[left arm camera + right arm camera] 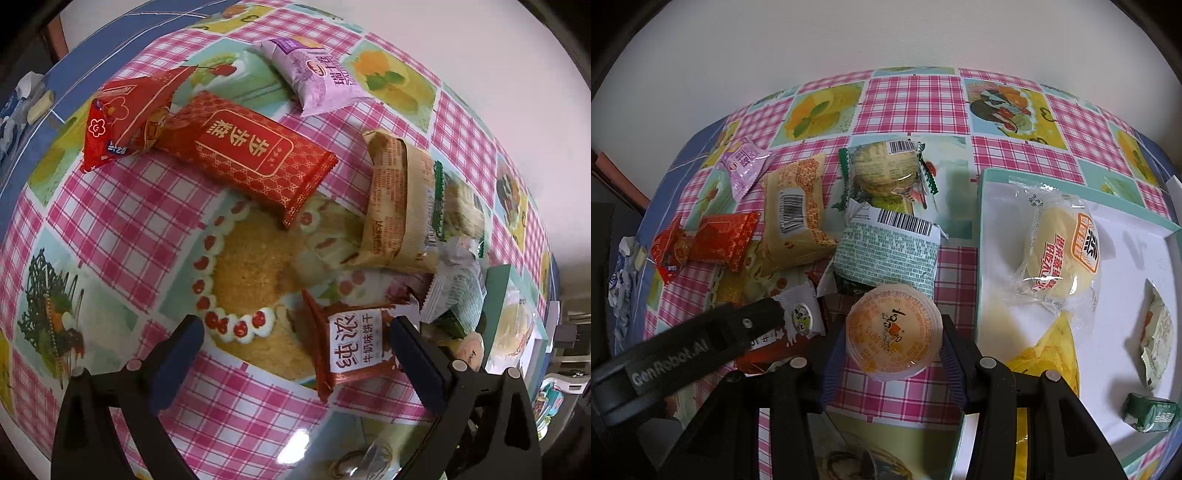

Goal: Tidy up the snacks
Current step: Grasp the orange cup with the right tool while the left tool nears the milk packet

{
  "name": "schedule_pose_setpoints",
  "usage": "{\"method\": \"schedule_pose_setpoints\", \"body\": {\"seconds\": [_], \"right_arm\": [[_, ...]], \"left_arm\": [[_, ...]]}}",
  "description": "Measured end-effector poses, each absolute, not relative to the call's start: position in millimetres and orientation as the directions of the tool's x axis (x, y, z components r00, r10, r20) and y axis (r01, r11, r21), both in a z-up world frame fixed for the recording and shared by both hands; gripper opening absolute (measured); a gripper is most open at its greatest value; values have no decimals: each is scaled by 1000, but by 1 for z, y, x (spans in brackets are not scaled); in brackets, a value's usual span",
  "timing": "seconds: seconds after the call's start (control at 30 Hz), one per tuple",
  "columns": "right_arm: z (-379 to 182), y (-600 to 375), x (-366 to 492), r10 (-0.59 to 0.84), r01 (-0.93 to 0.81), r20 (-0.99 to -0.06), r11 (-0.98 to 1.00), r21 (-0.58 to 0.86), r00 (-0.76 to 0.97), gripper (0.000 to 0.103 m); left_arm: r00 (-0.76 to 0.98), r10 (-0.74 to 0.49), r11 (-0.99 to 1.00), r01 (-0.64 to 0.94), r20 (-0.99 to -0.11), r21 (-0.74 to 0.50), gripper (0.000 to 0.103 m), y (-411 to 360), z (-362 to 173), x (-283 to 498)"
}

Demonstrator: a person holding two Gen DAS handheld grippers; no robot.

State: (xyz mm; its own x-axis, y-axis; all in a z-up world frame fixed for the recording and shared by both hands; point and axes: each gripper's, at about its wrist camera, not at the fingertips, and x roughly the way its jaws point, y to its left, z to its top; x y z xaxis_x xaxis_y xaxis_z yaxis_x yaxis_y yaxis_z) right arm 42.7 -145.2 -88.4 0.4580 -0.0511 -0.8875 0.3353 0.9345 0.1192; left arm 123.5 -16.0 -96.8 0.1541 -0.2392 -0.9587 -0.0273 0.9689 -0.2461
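Observation:
My right gripper (893,354) is shut on a clear jelly cup (892,332) with an orange printed lid, just left of the white tray (982,221) with a teal rim. My left gripper (295,343) stands open, pointing down at the table. A brown biscuit packet (354,343) with a white label lies between its jaws, close against the right finger (417,350). The left finger (181,350) is well clear of it. In the right wrist view that packet (801,317) shows beside one left-gripper finger (753,321).
Loose snacks lie on the checked tablecloth: two red packets (255,155) (125,118), a purple one (314,74), a tan one (399,206) and a teal-print one (890,254). The tray holds a bun packet (1063,251), a yellow packet (1049,354) and small green packets (1150,411).

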Motion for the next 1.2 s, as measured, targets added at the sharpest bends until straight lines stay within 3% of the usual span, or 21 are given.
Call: {"method": "schedule_pose_setpoints", "body": {"seconds": [0.2, 0.53, 0.7, 1.0, 1.1, 1.2], "right_arm": [[-88, -145, 43, -51, 334, -887, 935, 119, 459, 50], [-88, -141, 42, -72, 321, -891, 943, 86, 449, 51], [-89, -138, 42, -80, 313, -892, 947, 71, 445, 51], [-90, -140, 42, -77, 314, -891, 946, 76, 448, 51], [-90, -141, 43, -76, 319, -889, 944, 82, 453, 50], [-90, -141, 43, -79, 320, -887, 944, 80, 454, 48]], "left_arm": [[141, -332, 943, 32, -933, -331, 100, -36, -97, 126], [149, -212, 974, 112, -966, -197, 100, -66, -97, 129], [143, -211, 975, 100, -967, -198, 100, -68, -95, 126], [156, -229, 972, 89, -961, -217, 84, -37, -98, 118], [152, -264, 964, 79, -952, -254, 69, -24, -91, 116], [153, -275, 961, 75, -949, -266, 64, -17, -89, 114]]}}
